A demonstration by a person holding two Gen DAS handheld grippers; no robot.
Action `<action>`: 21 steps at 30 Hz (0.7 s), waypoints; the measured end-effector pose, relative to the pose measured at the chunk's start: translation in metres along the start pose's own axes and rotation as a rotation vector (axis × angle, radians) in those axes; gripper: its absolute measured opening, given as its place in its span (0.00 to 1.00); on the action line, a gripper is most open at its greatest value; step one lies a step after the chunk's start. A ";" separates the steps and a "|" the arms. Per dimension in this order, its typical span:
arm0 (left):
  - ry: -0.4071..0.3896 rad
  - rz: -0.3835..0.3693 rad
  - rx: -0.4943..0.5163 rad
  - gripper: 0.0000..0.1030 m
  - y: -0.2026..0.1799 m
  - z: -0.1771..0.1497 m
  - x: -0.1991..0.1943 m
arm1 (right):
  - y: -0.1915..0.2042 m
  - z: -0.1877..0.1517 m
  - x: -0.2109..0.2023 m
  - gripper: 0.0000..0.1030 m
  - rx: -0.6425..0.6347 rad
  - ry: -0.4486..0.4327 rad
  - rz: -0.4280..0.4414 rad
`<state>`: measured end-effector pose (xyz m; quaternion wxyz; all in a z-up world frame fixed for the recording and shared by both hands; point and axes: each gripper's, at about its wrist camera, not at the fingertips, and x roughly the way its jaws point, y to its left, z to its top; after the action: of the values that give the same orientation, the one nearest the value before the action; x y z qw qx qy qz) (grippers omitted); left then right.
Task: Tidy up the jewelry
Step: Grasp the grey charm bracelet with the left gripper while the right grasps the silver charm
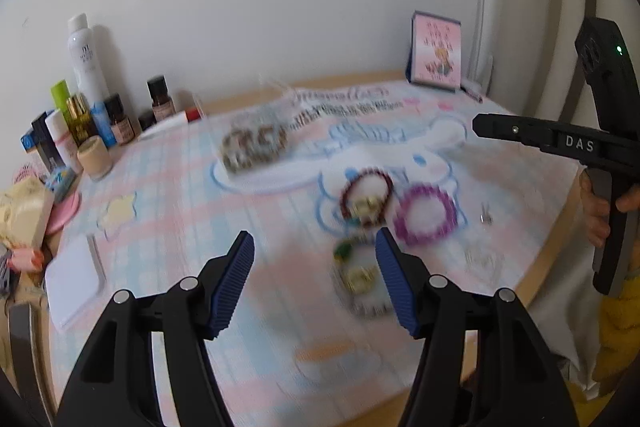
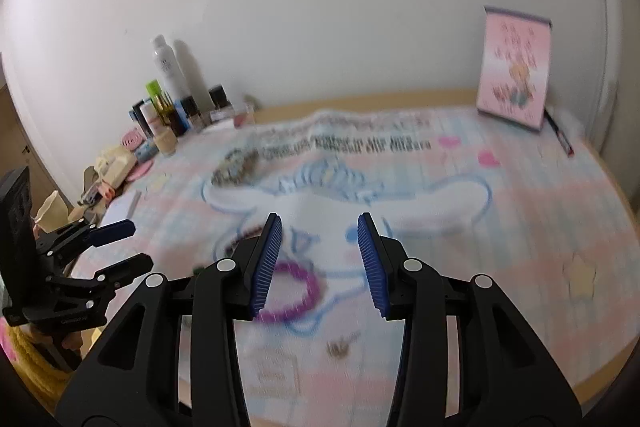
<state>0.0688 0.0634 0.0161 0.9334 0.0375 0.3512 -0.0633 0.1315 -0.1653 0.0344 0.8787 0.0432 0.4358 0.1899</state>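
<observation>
Several bracelets lie on the pastel cartoon mat: a dark red bead one, a purple one and a green and gold one. A blurred heap of bracelets sits further back. My left gripper hovers open over the mat, with the green and gold bracelet just inside its right finger and no pad touching it. My right gripper is open above the purple bracelet and holds nothing. A small gold piece lies near the front. In the right wrist view the left gripper shows at the left edge.
Cosmetic bottles crowd the back left corner by the wall. A pink picture stand is at the back right. A white pad lies at the mat's left. The table's curved wooden edge runs along the right, beside a person's hand.
</observation>
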 end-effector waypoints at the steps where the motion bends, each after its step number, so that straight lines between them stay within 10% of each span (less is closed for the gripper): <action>1: 0.001 0.001 0.002 0.61 -0.001 -0.003 0.000 | -0.001 -0.004 0.001 0.37 0.002 0.007 -0.003; 21: 0.130 -0.099 -0.089 0.33 -0.005 -0.027 0.027 | -0.009 -0.051 0.007 0.30 0.019 0.086 -0.017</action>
<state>0.0702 0.0588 -0.0220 0.9052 -0.0172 0.4148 -0.0911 0.0983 -0.1752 -0.0043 0.8603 0.0396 0.4752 0.1802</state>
